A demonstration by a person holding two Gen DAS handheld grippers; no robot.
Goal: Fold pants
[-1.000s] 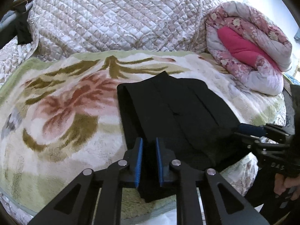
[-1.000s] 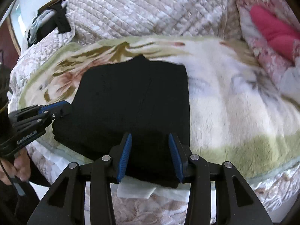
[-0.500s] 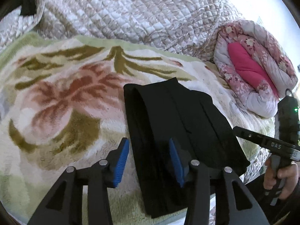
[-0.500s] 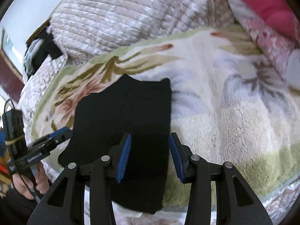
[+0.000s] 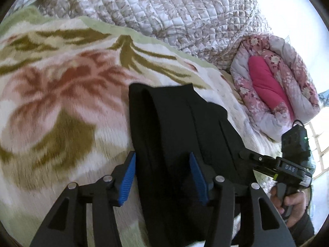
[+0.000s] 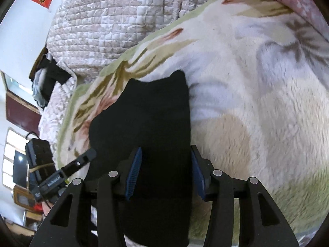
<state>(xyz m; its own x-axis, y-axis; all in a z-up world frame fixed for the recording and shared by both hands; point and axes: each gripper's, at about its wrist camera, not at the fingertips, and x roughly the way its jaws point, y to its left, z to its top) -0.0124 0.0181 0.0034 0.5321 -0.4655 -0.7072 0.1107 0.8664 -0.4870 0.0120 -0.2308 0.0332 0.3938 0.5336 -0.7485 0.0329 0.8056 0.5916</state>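
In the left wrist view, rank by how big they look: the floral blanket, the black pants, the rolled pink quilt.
1. floral blanket, largest.
2. black pants, though nearness to the camera inflates them.
3. rolled pink quilt, smallest, but it lies farther off.

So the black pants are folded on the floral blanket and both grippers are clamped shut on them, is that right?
Not quite. The black pants do lie folded on the floral blanket, but both the left gripper and the right gripper are open, as each wrist view shows.

A floral fleece blanket (image 5: 61, 107) lies before a quilted cover (image 5: 164, 16) and rolled pink duvet (image 5: 277, 86).
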